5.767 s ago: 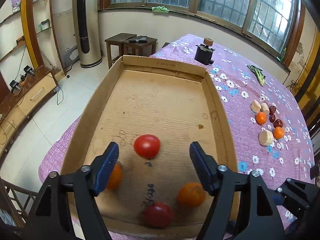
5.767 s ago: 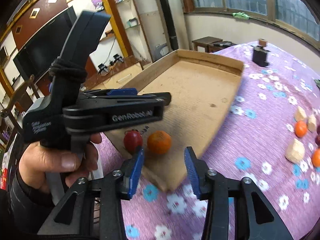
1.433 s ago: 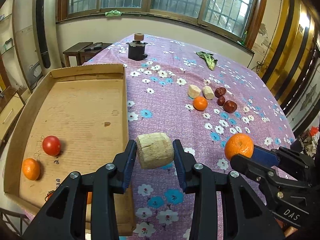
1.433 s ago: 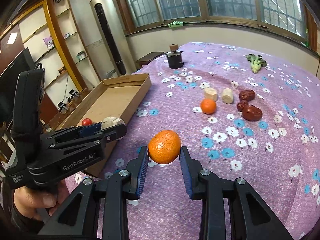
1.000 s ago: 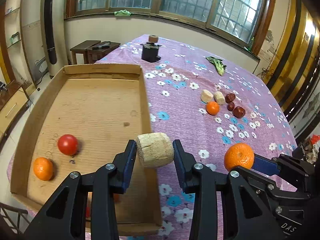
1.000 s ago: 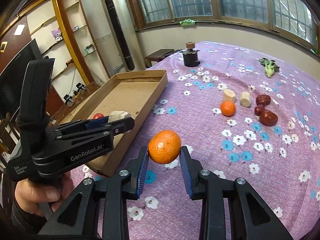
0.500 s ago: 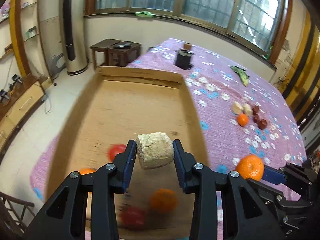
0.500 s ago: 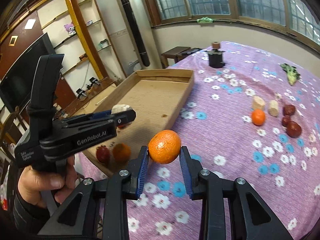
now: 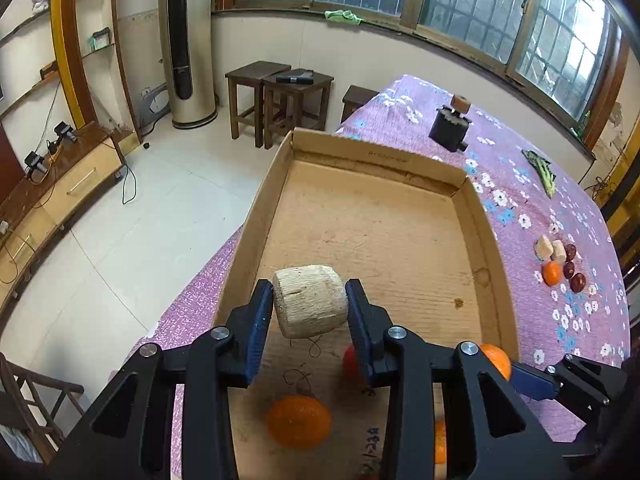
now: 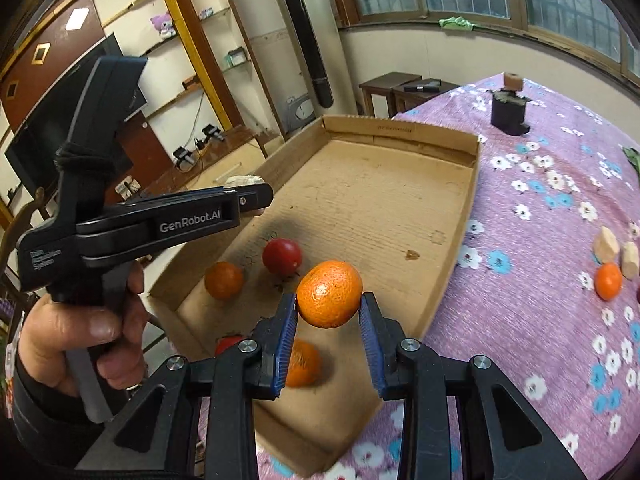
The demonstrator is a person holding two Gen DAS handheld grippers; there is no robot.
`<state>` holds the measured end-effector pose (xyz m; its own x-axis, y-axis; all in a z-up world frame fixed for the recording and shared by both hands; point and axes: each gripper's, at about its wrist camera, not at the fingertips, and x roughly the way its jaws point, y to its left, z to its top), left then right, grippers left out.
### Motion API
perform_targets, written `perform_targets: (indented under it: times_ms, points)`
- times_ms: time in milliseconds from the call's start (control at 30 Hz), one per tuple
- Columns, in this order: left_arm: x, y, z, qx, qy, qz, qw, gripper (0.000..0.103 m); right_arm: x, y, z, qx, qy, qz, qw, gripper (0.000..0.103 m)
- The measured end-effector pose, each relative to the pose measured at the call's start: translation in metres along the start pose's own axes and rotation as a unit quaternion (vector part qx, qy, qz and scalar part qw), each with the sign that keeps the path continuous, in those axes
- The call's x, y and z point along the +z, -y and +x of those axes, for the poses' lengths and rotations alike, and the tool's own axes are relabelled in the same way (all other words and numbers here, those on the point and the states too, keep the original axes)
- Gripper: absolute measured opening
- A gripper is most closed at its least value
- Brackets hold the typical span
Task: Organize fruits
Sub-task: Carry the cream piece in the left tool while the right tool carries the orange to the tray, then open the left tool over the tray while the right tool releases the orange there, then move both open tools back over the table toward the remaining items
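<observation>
Two grippers (image 9: 309,308) (image 10: 328,320), one held tangerine (image 10: 329,294), two boxed tomatoes (image 10: 281,256)

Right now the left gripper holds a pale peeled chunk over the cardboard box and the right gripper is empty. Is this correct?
Not quite: the right gripper is not empty. The right wrist view shows it shut on an orange. The left gripper does hold the pale chunk over the cardboard box.

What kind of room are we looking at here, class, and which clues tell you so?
Probably a home living room: a table under a purple flowered cloth, wooden stools by the windows, wall shelves with a plush toy, and a tall standing air conditioner.
</observation>
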<state>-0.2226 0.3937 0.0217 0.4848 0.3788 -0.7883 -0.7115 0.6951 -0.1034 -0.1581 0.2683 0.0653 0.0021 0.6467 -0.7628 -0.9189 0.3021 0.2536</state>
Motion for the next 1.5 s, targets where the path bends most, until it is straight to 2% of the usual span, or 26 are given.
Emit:
perform_targets:
  times_ms: [367,567,633,733,967,1333,1500]
  points:
    - [-0.011,0.002,0.025,0.013,-0.042,0.006,0.9990,0.035,-0.002,-0.007,0.025,-0.016,-0.029,-0.033,0.999,0.033]
    - [-0.012,0.004,0.021,0.025,-0.036,0.004,0.9990,0.038,-0.002,-0.007,0.023,-0.020,-0.028,-0.037,0.999,0.035]
    - [-0.013,0.004,0.018,0.028,-0.030,0.005,0.9991,0.045,-0.002,-0.007,0.019,-0.019,-0.023,-0.038,0.999,0.044]
    - [-0.014,0.003,0.010,0.035,-0.021,0.001,0.9992,0.054,-0.003,-0.009,0.011,-0.020,-0.014,-0.040,0.999,0.050]
    - [-0.015,0.008,-0.007,0.034,-0.003,0.000,0.9994,0.054,-0.007,-0.003,-0.014,-0.016,0.004,-0.026,1.000,0.051]
    - [-0.022,0.052,-0.032,0.011,0.019,0.036,0.9991,0.054,-0.029,0.017,-0.062,-0.019,0.035,0.005,0.999,0.051]
    - [-0.026,0.072,-0.040,0.002,0.025,0.057,0.9981,0.062,-0.040,0.029,-0.077,-0.031,0.040,0.016,0.999,0.051]
